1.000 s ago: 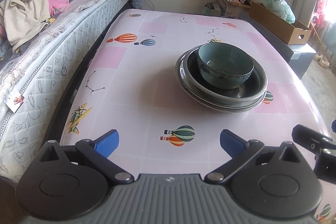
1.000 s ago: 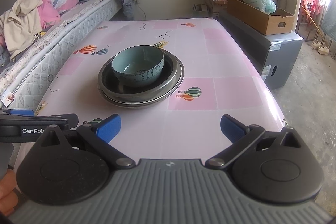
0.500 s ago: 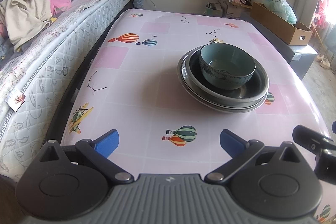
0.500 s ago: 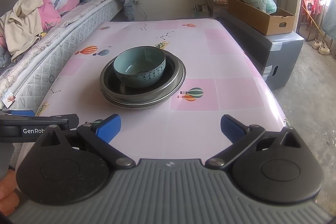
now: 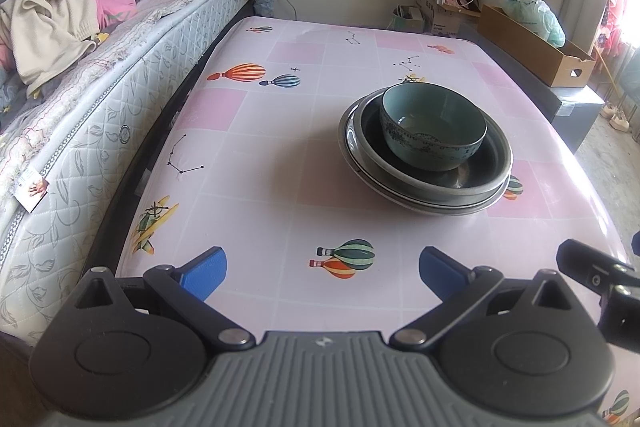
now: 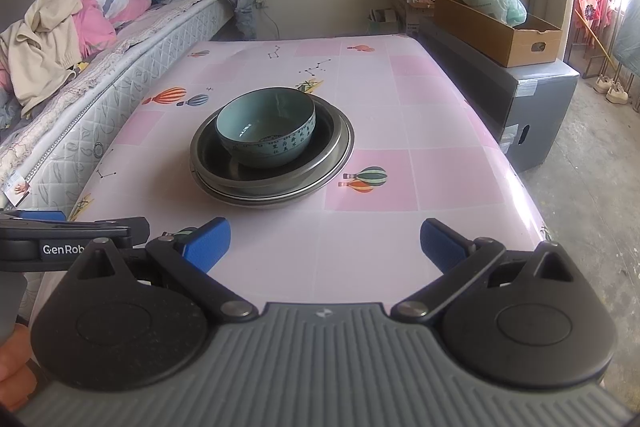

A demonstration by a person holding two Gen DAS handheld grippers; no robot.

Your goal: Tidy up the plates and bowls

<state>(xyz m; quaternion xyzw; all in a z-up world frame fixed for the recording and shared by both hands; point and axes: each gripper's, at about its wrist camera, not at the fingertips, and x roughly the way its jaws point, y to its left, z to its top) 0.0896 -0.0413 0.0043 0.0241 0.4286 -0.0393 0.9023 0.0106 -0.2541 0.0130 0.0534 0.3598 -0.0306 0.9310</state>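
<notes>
A teal bowl (image 5: 433, 127) with dark lettering sits upright inside a stack of grey metal plates (image 5: 472, 189) on the pink table (image 5: 256, 163). The bowl (image 6: 266, 131) and plates (image 6: 320, 173) also show in the right wrist view. My left gripper (image 5: 322, 273) is open and empty, near the table's front edge, well short of the stack. My right gripper (image 6: 325, 247) is open and empty, also short of the stack, to the right of the left one.
A bed (image 5: 100, 75) with piled clothes runs along the table's left side. A dark cabinet (image 6: 520, 99) with a cardboard box (image 6: 500, 31) stands to the right. Boxes and bags sit against the far wall.
Both grippers have drifted slightly; the stack sits a little farther off in both views. Both jaws stay open.
</notes>
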